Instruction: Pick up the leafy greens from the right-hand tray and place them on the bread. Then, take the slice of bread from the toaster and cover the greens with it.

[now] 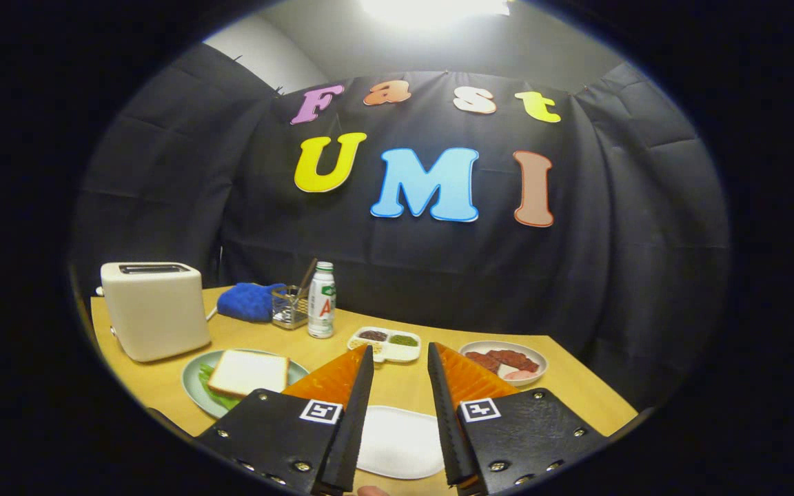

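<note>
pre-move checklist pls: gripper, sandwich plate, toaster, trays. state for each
1. Gripper empty, fingers apart: ok.
2. Bread slice lies on the green plate, leafy greens poking out under it: ok.
3. Toaster slots hold no slice that shows: ok.
4. White tray between the fingers, bare where visible: ok.
5. A lower slice under the greens: cannot tell, hidden.
6. Path clear of bottle and meat plate, both beyond the fingers: ok.
</note>
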